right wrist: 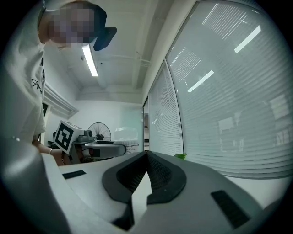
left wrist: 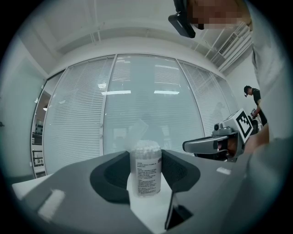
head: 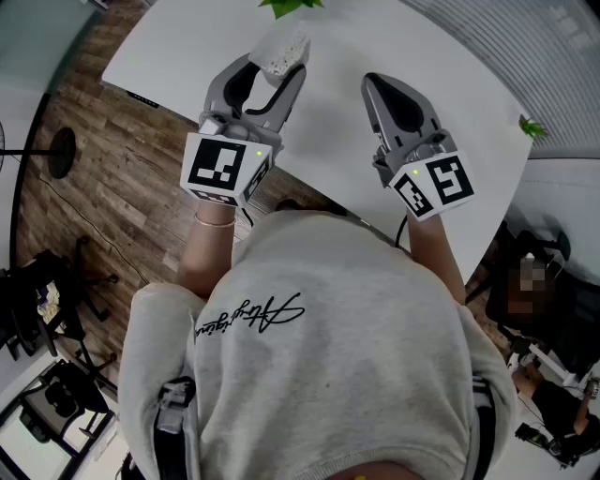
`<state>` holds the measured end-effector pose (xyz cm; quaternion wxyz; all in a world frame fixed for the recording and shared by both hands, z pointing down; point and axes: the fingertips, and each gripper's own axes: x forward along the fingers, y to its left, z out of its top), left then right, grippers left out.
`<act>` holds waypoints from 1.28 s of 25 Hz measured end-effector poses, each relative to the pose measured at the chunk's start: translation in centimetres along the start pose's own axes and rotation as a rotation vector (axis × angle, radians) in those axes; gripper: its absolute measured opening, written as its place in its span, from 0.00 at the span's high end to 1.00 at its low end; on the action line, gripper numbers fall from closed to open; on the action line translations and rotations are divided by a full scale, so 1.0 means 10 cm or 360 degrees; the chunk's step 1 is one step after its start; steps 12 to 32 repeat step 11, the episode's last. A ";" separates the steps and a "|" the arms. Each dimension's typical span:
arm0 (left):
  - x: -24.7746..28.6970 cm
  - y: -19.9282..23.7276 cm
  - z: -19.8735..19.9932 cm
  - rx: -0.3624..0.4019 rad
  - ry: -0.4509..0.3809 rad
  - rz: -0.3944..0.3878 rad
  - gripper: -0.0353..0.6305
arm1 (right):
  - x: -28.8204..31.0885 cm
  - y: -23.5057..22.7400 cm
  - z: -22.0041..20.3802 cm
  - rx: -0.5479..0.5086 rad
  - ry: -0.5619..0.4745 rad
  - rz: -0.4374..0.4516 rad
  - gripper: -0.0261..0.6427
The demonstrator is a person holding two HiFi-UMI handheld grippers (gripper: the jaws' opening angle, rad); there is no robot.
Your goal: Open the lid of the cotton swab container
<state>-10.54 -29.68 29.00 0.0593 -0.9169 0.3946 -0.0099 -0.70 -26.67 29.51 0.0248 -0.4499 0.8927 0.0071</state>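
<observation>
A clear cotton swab container (left wrist: 145, 170) with a printed label stands upright between the pads of my left gripper (left wrist: 145, 157), which is shut on it. White swab heads show at its top, and a faint translucent flap (left wrist: 138, 131), apparently the lid, tips up behind them. In the head view the container (head: 284, 49) sits at the tip of the left gripper (head: 278, 64), over the white table (head: 450, 56). Beside it on the right, my right gripper (head: 371, 84) is shut and empty, apart from the container. Its pads (right wrist: 158, 171) meet with nothing between them.
Green plant leaves (head: 291, 5) lie at the table's far edge, and another sprig (head: 532, 127) at its right edge. Wood floor (head: 112, 187) lies left of the table. Window blinds fill the background. A standing fan (right wrist: 100, 132) and a person (left wrist: 254, 98) are far off.
</observation>
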 end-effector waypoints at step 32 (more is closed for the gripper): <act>0.03 -0.03 0.00 0.0023 0.0005 -0.0012 0.66 | 0.01 -0.01 0.00 -0.0001 0.0009 0.0014 0.96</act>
